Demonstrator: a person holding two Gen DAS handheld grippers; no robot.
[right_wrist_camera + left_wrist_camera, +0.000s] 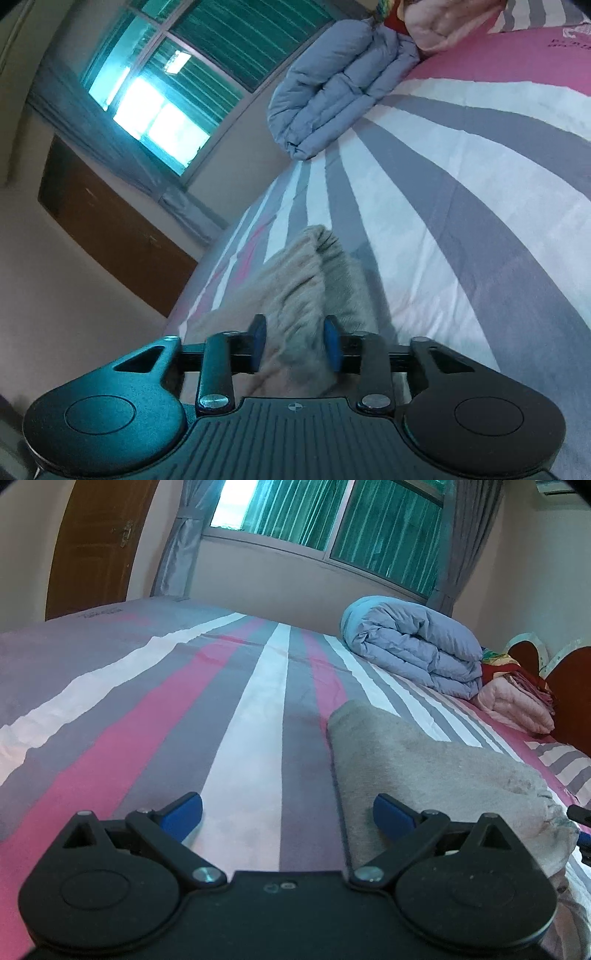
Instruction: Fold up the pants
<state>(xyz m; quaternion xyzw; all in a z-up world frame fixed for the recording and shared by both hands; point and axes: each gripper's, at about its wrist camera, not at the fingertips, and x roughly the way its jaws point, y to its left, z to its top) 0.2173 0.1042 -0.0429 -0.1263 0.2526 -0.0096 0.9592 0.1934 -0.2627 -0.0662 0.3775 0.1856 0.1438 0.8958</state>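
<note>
The pants are grey-beige soft fabric lying on the striped bed, to the right in the left wrist view. My left gripper is open and empty just above the bed, its right finger over the pants' left edge. In the right wrist view, my right gripper is shut on a bunched fold of the pants, the cloth squeezed between the blue pads. The view is tilted sideways. The rest of the pants is hidden below the gripper body.
The bed has a pink, grey and white striped sheet. A rolled blue-grey duvet and a folded pink blanket lie at the far right by the headboard. A window and a wooden door stand behind.
</note>
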